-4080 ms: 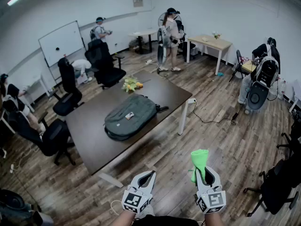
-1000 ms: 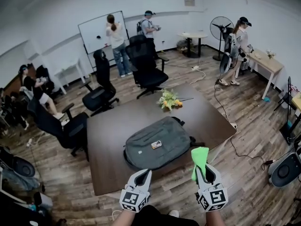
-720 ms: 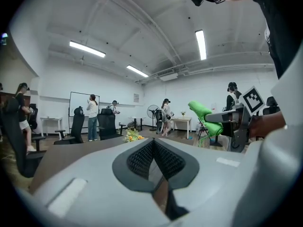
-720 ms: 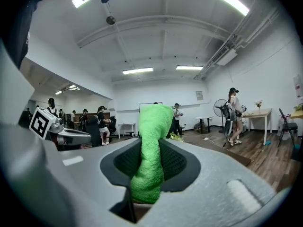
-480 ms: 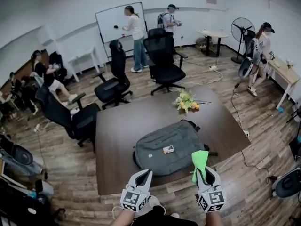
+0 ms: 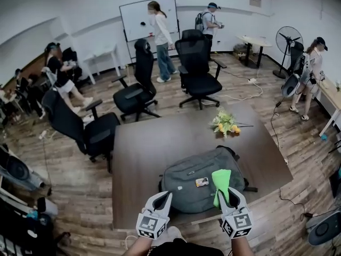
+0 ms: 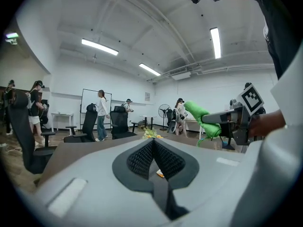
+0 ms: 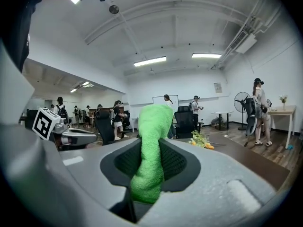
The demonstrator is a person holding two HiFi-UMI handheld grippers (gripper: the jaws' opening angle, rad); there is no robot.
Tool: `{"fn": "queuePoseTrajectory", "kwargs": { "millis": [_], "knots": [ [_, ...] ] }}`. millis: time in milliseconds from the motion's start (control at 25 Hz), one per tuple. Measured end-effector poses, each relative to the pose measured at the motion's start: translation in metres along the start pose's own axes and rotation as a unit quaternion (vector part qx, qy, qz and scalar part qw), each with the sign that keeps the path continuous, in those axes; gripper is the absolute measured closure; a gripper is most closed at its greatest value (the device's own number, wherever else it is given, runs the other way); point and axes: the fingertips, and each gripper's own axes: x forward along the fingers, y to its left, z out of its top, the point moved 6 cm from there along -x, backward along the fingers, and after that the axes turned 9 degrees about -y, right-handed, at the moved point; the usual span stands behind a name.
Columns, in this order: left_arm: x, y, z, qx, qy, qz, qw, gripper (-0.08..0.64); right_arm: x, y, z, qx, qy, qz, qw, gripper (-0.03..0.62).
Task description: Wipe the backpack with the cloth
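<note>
Office room: whiteboard, swivel chairs, desks.

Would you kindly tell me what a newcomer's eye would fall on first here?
The bright green cloth, clamped in the right hand-held gripper at the head view's bottom, stands out against the grey backpack. That backpack lies on a dark table, with yellow flowers near its far right side.

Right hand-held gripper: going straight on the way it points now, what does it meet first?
The right hand-held gripper, shut on the green cloth, points level over the table, with the backpack seemingly below its line. The black chair across the table looks first, though depth is unclear.
</note>
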Motion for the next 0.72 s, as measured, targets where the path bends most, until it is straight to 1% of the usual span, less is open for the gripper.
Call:
{"fn": "queuePoseTrajectory", "kwargs": {
  "millis": [200, 320, 480, 560, 720],
  "knots": [
    [0.004, 0.04, -0.006, -0.007, -0.001, 0.021, 0.9997, 0.541, 0.049, 0.014, -0.004, -0.008, 0.015, 0.027, 0.999, 0.492],
    [0.001, 0.064, -0.006, -0.009, -0.003, 0.039, 0.9992, 0.54, 0.068, 0.02, -0.011, -0.011, 0.026, 0.033, 0.999, 0.492],
    [-0.006, 0.096, -0.011, -0.008, 0.01, 0.067, 0.9977, 0.541, 0.085, 0.022, -0.02, 0.002, 0.036, 0.038, 0.999, 0.494],
    [-0.004, 0.104, -0.011, -0.018, 0.014, 0.079, 0.9966, 0.541, 0.095, 0.018, -0.018, 0.011, 0.037, 0.047, 0.998, 0.494],
    [0.008, 0.109, -0.009, -0.027, 0.012, 0.101, 0.9945, 0.541, 0.122, 0.006, -0.01, 0.002, 0.043, 0.066, 0.997, 0.492]
  ]
}}
